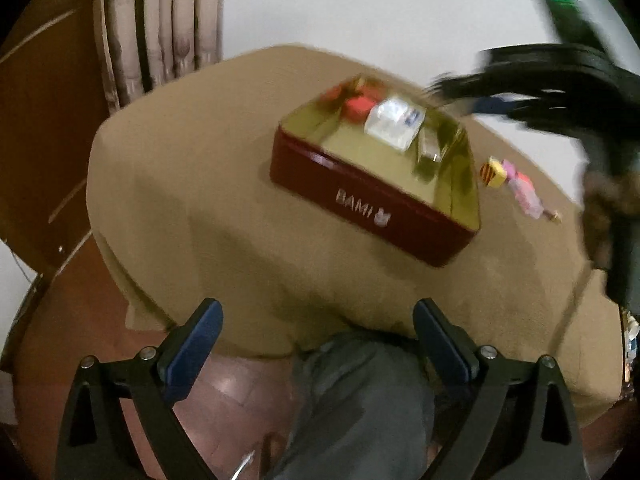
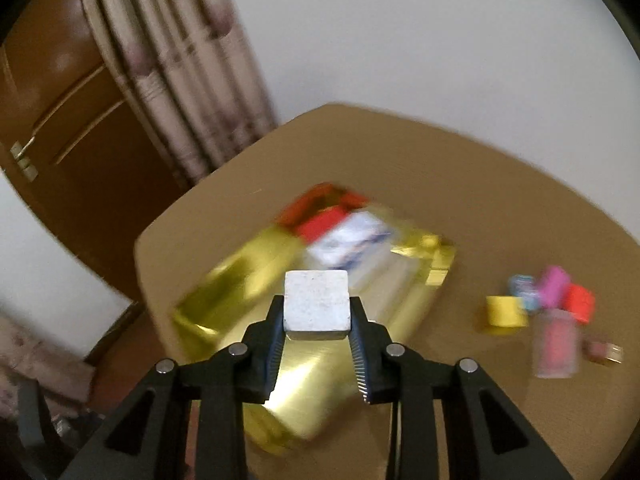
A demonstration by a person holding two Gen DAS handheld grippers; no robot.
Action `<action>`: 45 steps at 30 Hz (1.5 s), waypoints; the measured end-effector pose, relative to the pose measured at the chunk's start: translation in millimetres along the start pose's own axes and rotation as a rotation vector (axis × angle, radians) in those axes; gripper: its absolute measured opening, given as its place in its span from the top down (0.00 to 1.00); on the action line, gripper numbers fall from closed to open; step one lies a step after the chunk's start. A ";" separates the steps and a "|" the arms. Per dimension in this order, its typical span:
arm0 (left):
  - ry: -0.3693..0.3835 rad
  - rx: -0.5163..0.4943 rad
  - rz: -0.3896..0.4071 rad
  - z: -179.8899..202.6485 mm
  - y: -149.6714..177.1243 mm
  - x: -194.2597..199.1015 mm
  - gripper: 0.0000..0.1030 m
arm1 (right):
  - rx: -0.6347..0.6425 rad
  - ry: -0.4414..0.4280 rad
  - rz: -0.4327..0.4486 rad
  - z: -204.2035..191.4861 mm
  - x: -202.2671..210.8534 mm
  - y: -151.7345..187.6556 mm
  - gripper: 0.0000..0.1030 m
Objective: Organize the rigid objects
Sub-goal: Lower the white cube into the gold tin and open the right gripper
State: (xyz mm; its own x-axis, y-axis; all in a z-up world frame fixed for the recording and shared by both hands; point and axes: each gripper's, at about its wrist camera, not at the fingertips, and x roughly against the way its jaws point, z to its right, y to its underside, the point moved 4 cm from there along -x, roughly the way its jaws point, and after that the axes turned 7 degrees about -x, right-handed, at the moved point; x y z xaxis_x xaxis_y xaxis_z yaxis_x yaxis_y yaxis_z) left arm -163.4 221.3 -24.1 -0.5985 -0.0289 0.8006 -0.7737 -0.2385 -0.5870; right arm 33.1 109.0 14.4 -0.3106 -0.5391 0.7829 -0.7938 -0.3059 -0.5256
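Observation:
A red tin with a gold inside [image 1: 372,204] stands open on the tan table; it shows in the right wrist view [image 2: 240,292] too. In it lie a red block [image 1: 358,106] and a white packet [image 1: 394,122]. My right gripper [image 2: 316,312] is shut on a white block [image 2: 316,304] and holds it above the tin. My left gripper [image 1: 318,320] is open and empty, low at the table's near edge. Loose pieces lie right of the tin: a yellow block [image 2: 506,312], a pink one [image 2: 554,286], a red one [image 2: 580,302] and a clear jar [image 2: 556,344].
The tan table [image 1: 200,200] stands by a curtain [image 1: 160,20] and a brown door [image 2: 52,100]. My right gripper shows as a dark blur [image 1: 560,80] in the left wrist view. A grey trouser leg [image 1: 360,408] is below the left gripper.

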 end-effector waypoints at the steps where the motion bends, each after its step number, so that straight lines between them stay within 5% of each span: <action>1: -0.002 0.002 0.029 -1.0 -0.8 3.0 0.09 | 0.003 0.001 -0.025 -8.8 -12.3 -2.2 0.71; 5: -0.062 -0.022 0.097 -6.0 -6.2 10.8 0.09 | -0.004 0.004 -0.103 -25.6 -55.9 -8.6 0.71; 9: -0.065 0.005 0.082 -18.0 -7.7 6.7 0.09 | 0.005 0.028 -0.138 -35.4 -86.3 -13.3 0.71; 16: -0.084 0.052 0.014 -32.3 -6.9 -1.1 0.09 | 0.022 0.080 -0.142 -40.8 -115.7 -22.7 0.71; 22: -0.140 0.049 0.034 -36.1 -2.8 4.7 0.09 | 0.017 0.105 -0.115 -40.4 -121.8 -28.7 0.68; 25: -0.128 0.049 0.034 -35.5 -0.2 6.9 0.09 | 0.025 0.158 -0.075 -38.8 -113.4 -31.9 0.64; 28: -0.122 0.020 0.034 -29.4 1.7 8.0 0.09 | 0.008 0.110 -0.012 -41.1 -92.4 -37.5 0.64; 34: -0.087 -0.095 0.053 -3.0 0.7 13.3 0.09 | -0.048 0.080 0.250 -17.2 9.4 -19.2 0.58; 38: -0.056 -0.186 0.048 19.2 5.0 14.4 0.09 | -0.073 0.273 0.321 54.1 59.3 37.0 0.48; 42: 0.001 -0.265 0.034 47.7 14.9 16.2 0.09 | -0.113 0.537 0.257 156.5 89.1 99.5 0.48; 45: 0.048 -0.364 0.055 82.0 18.6 24.1 0.08 | -0.169 0.659 0.249 222.9 120.0 136.8 0.48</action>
State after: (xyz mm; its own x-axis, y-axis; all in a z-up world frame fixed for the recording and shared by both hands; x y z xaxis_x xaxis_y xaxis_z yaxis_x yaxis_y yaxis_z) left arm -175.2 136.6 -5.8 -0.6436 0.0155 0.7652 -0.7582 0.1232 -0.6402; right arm 3.7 -172.5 -37.7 -0.7013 0.0245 0.7124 -0.7117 -0.0811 -0.6978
